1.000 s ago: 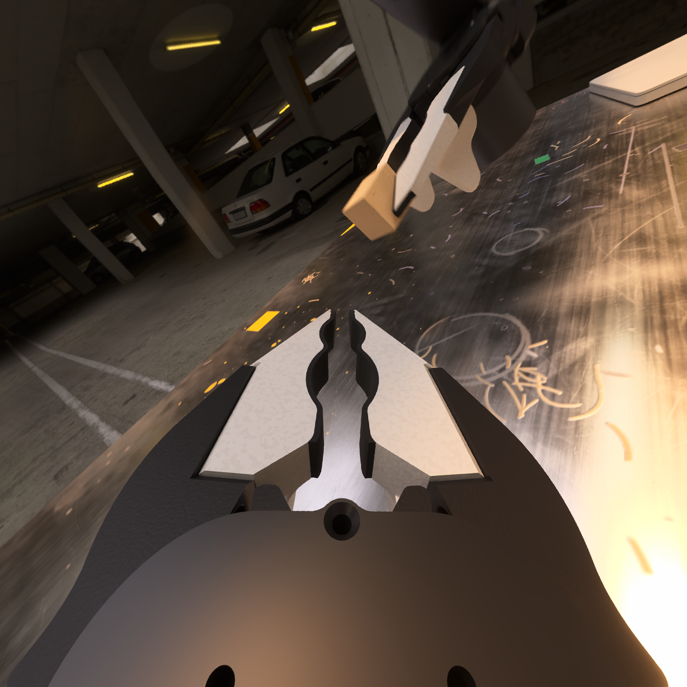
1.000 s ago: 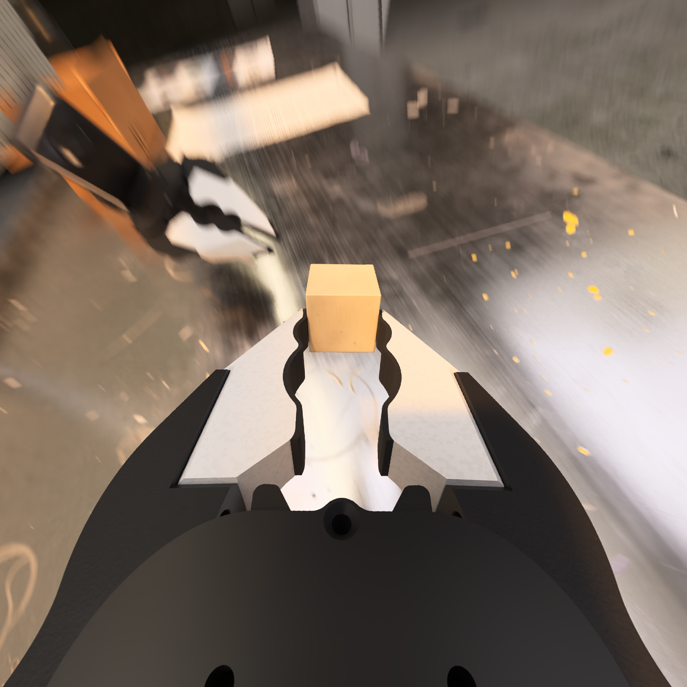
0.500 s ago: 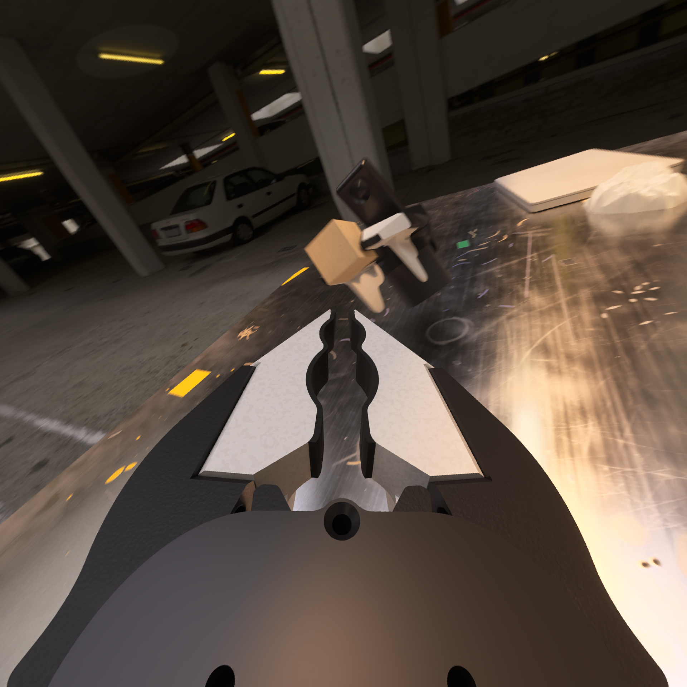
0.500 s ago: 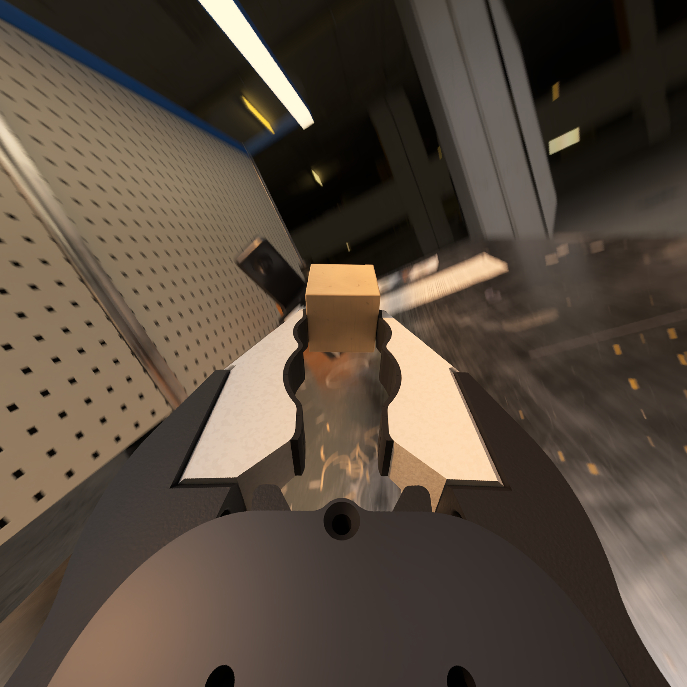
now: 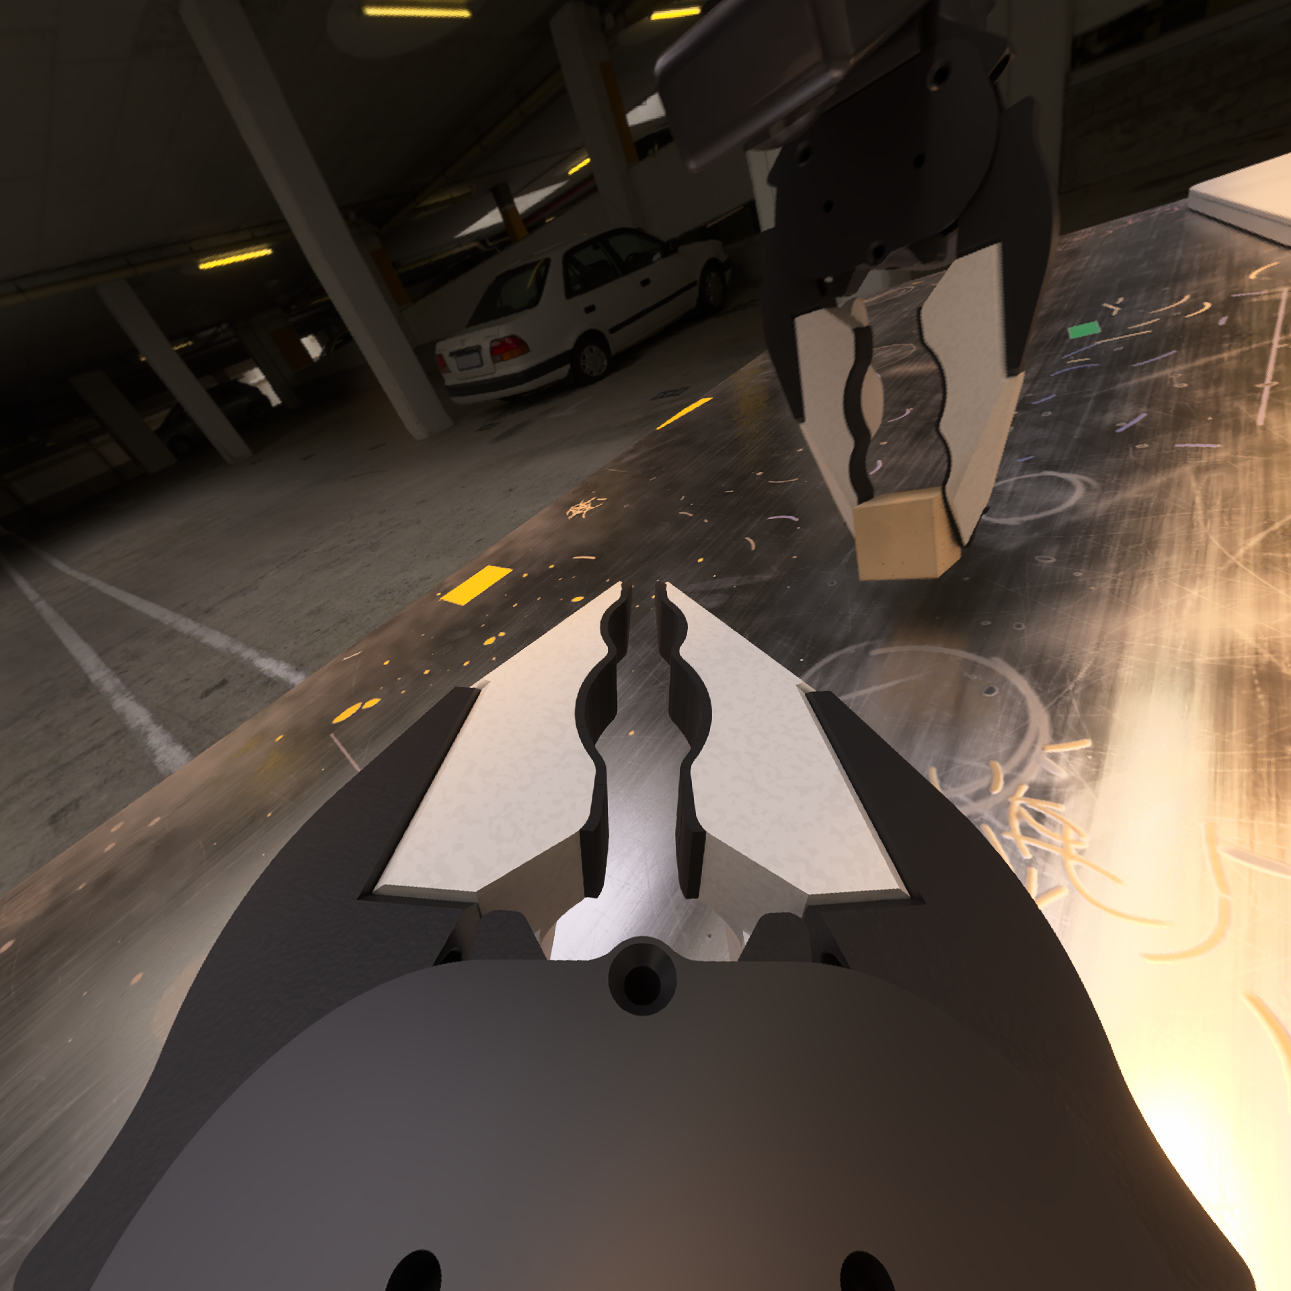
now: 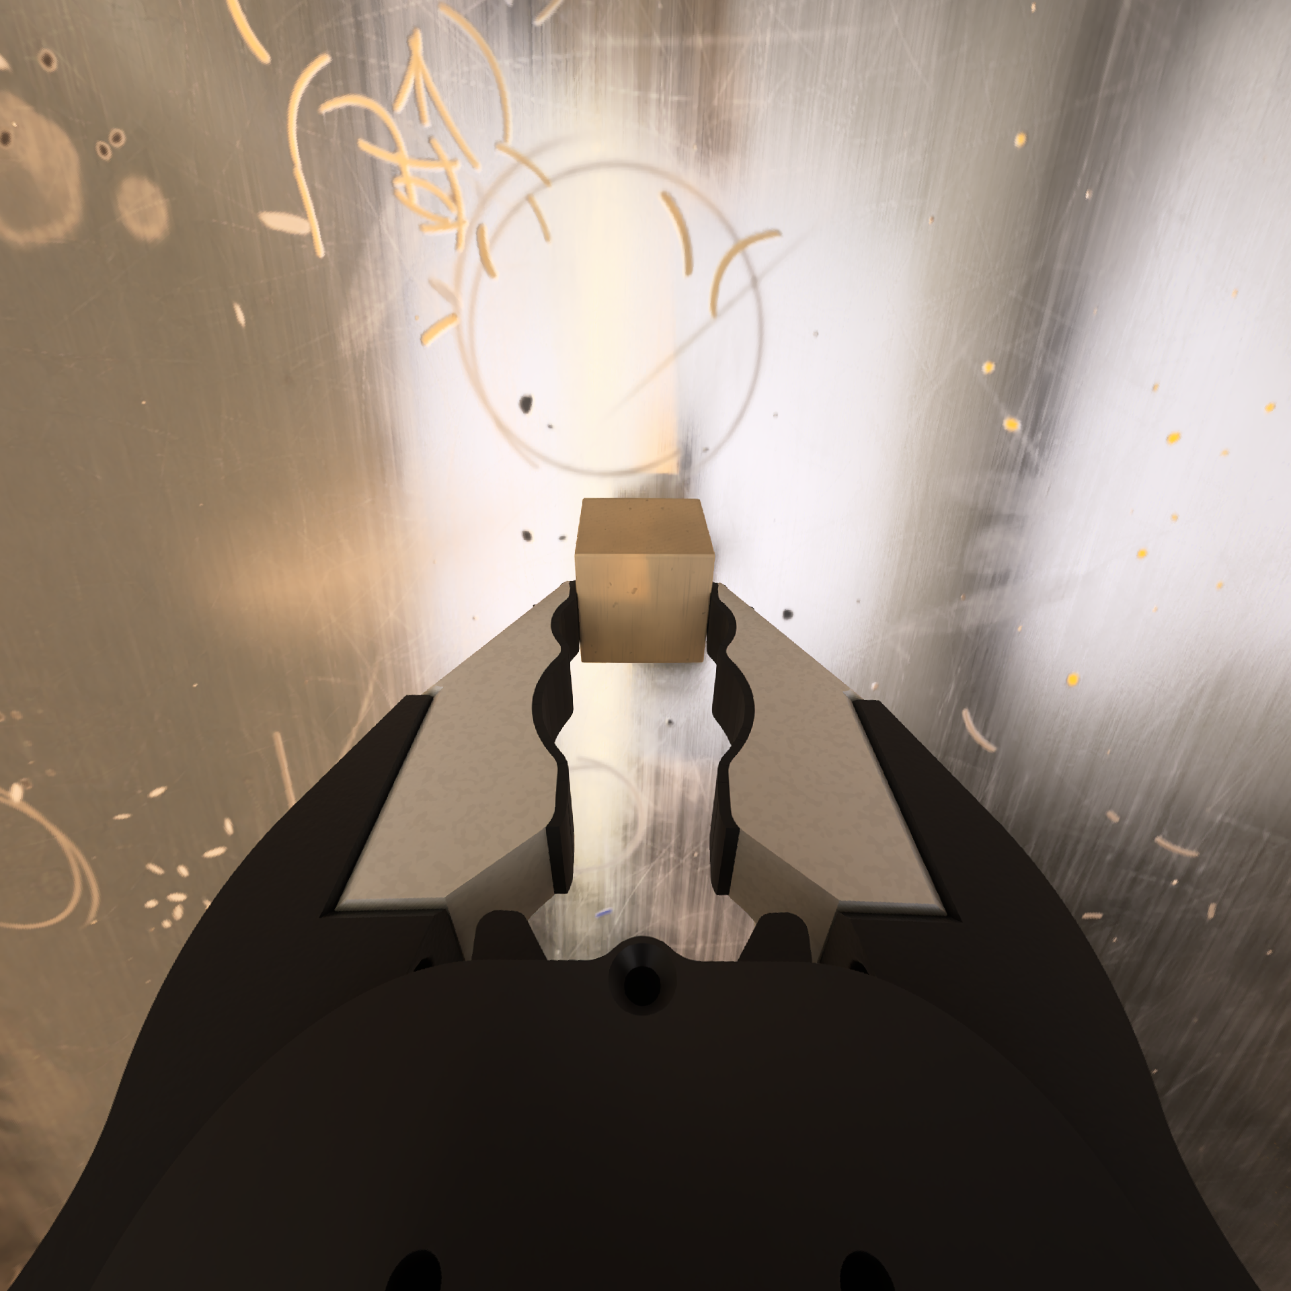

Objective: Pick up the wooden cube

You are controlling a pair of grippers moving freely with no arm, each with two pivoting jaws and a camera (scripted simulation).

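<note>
Right gripper (image 6: 643, 615): black with pale fingers, pointing down at the table, clamped on the cube.
Small tan wooden cube (image 6: 643, 601): pinched at the fingertips, above the scratched metal table (image 6: 1048, 349).
Left gripper (image 5: 643, 594): nearly closed, holding nothing, low over the table.

The jaws cover two sides of the wooden cube (image 6: 643, 583); the white slab (image 5: 1250, 202) runs off the frame's right edge.
</note>
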